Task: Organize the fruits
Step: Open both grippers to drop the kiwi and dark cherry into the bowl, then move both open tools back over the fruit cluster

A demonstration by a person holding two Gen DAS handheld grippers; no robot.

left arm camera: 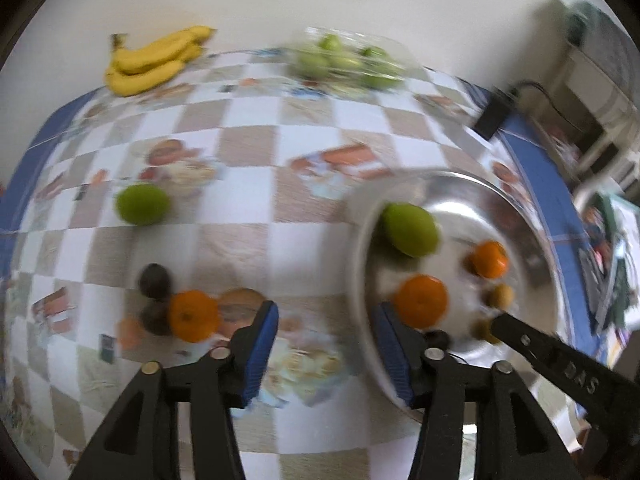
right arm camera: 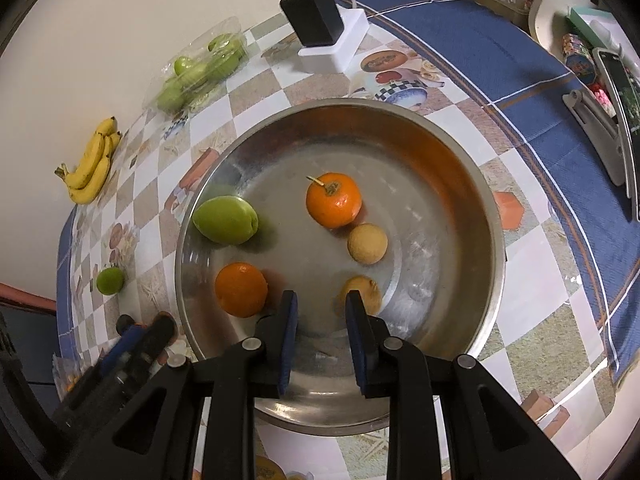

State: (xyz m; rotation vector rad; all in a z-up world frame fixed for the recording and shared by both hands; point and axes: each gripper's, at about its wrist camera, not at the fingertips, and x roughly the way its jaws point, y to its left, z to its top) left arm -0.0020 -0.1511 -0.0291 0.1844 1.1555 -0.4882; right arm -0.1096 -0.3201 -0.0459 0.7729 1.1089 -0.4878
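A steel bowl (right arm camera: 460, 152) holds a green fruit (right arm camera: 225, 219), two oranges (right arm camera: 334, 200) (right arm camera: 241, 289) and two small tan fruits (right arm camera: 367, 243) (right arm camera: 366, 288). My right gripper (right arm camera: 322, 304) is open and empty over the bowl's near side. My left gripper (left arm camera: 326, 318) is open and empty, low over the table beside the bowl's left rim (left arm camera: 360, 240). In the left wrist view, an orange (left arm camera: 194, 315), two dark fruits (left arm camera: 155, 280) and a green fruit (left arm camera: 142, 204) lie on the checked cloth.
Bananas (left arm camera: 152, 60) and a clear pack of green fruits (left arm camera: 344, 62) sit at the far edge by the wall. A black adapter on a white block (right arm camera: 316, 12) stands behind the bowl. A phone on a stand (right arm camera: 616, 120) is at the right.
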